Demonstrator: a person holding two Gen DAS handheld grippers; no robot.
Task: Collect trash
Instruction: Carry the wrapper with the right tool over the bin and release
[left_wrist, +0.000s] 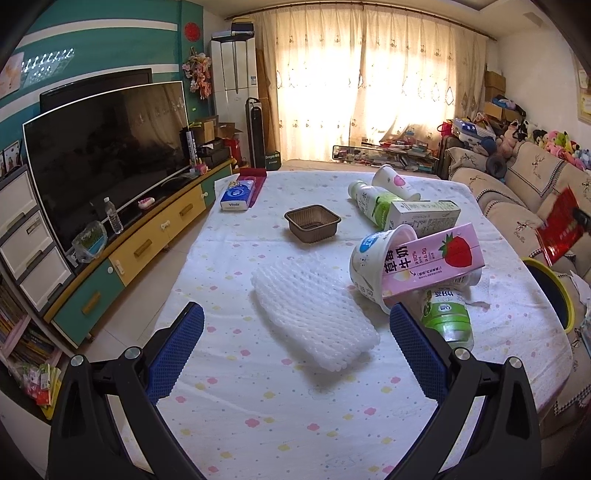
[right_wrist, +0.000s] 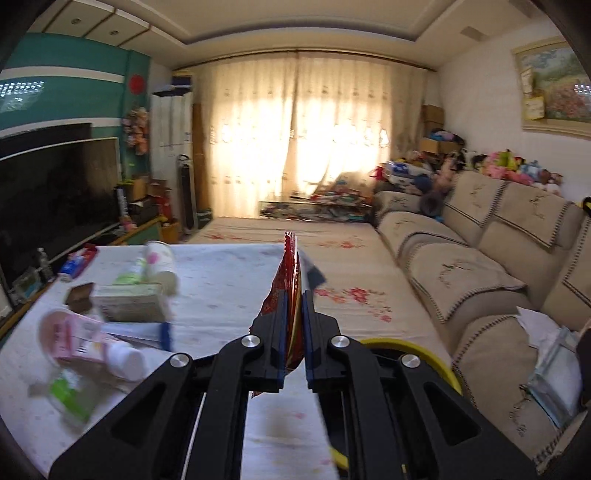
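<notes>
My left gripper (left_wrist: 295, 325) hangs over the table with its blue-padded fingers (left_wrist: 177, 343) spread wide, gripping nothing. My right gripper (right_wrist: 294, 295) is clamped on a red wrapper (right_wrist: 290, 269).

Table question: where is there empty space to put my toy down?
Bare cloth lies near the table edge below the white foam net, and left between the tissue pack and brown tray. The right side is crowded with cups, cartons and bottles.

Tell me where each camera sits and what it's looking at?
Left wrist: on the open left gripper above the flowery tablecloth, facing the white foam net sleeve; blue pads show.
Right wrist: on the right gripper, shut on a red foil wrapper.
Both see the pink strawberry milk carton.
</notes>
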